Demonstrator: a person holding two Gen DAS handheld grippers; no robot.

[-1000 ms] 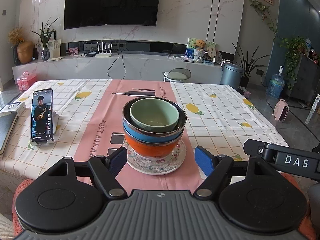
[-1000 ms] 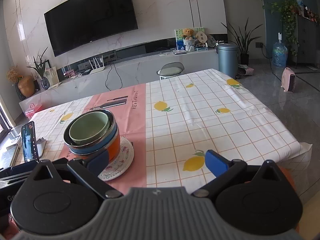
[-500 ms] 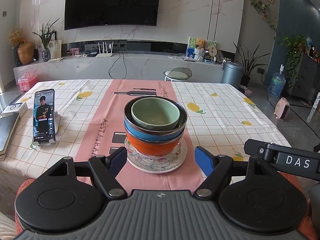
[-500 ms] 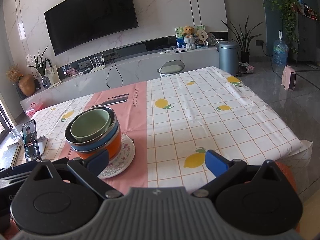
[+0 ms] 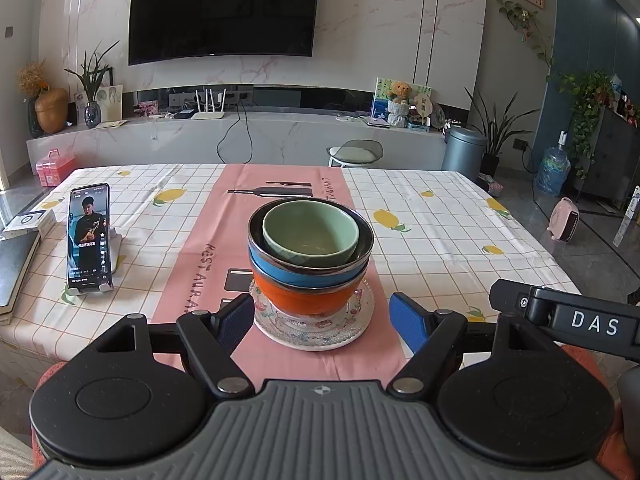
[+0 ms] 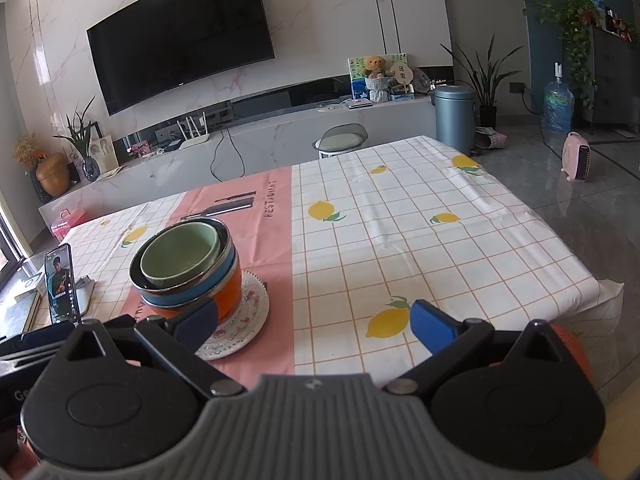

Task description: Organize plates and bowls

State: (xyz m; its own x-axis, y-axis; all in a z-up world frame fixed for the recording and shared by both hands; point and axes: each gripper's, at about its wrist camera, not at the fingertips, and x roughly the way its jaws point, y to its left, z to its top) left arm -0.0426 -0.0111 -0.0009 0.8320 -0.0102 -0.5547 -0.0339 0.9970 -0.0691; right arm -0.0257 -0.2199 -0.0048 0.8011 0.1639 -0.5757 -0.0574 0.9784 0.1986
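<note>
**Nested bowls on patterned plate, both claws wide open and empty**

Left claw (image 5: 322, 316): blue rubbery pads spread wide, nothing gripped. Black matte arms, ribbed grey body. Held off the near bench edge, short of the plate; stack seen between the pads in left wrist view.

Right claw (image 6: 314, 322): also spread wide, empty. Left pad overlaps the stack's lower edge in right wrist view; contact cannot be told.

Stack: glossy pale green bowl (image 5: 311, 233), round, smooth ceramic look, sits slightly off-centre toward 9 o'clock inside a dark bowl (image 5: 362, 236) with shiny metallic rim. Below it a blue bowl (image 5: 296, 274), then an orange bowl (image 5: 308, 300) at the bottom, both glossy with silvery rims. All upright, nested.

Plate (image 5: 316, 334): round, white, beaded textured rim, pink floral print. Carries the stack, lies flat on the pink runner (image 5: 288, 184) with printed lettering and knife graphics.

Bench (image 5: 432, 232): cloth-covered, white with orange grid and yellow lemon prints, faint creases. Stack sits near the front edge, centre of runner.

Phone (image 5: 89, 236): at 9 o'clock of the stack, well apart, propped upright on a white stand, screen lit. Flat dark book (image 5: 14, 268) at the far left edge.
</note>
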